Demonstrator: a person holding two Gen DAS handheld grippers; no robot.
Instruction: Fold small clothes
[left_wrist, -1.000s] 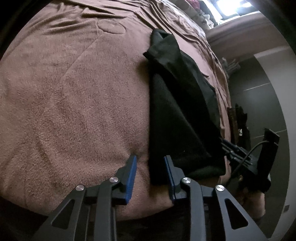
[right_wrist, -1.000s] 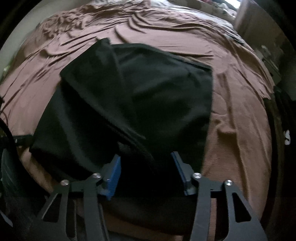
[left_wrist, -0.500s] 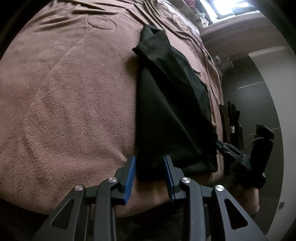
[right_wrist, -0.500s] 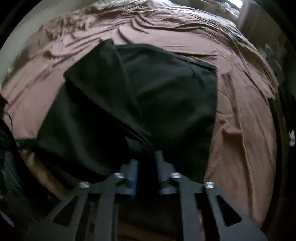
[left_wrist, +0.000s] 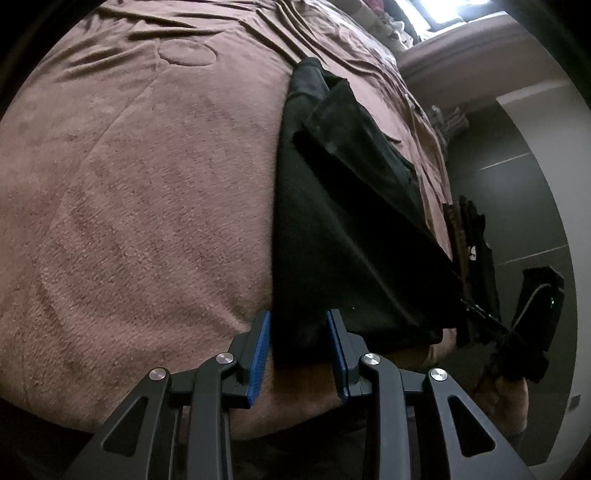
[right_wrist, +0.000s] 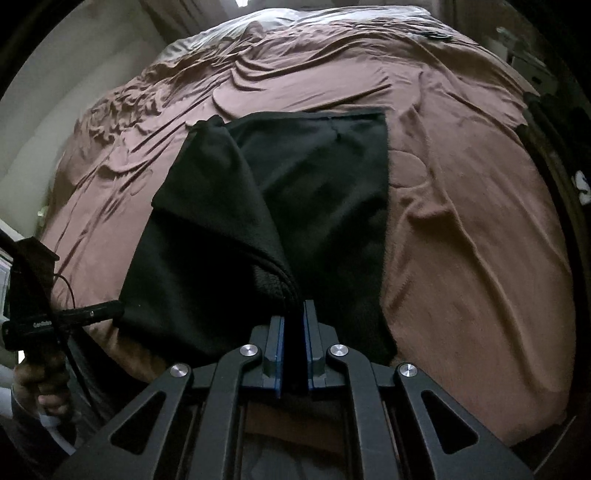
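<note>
A black garment (left_wrist: 332, 229) lies on a brown blanket, partly folded, with one layer lifted. My left gripper (left_wrist: 298, 325) is open, its blue pads either side of the garment's near left corner. My right gripper (right_wrist: 294, 317) is shut on the garment (right_wrist: 295, 206), pinching a raised fold at its near edge. The right gripper also shows in the left wrist view (left_wrist: 517, 321) at the garment's far corner. The left gripper shows in the right wrist view (right_wrist: 88, 314) at the left corner.
The brown blanket (left_wrist: 147, 221) covers a bed and is wrinkled toward the back (right_wrist: 295, 74). Dark clothes (left_wrist: 476, 251) hang beyond the bed's right edge by a grey wall. A bright window (left_wrist: 443, 11) is at the far end.
My right gripper closed on the garment's near edge and lifted the fold. My left gripper moved in so the garment's corner sits between its open pads.
</note>
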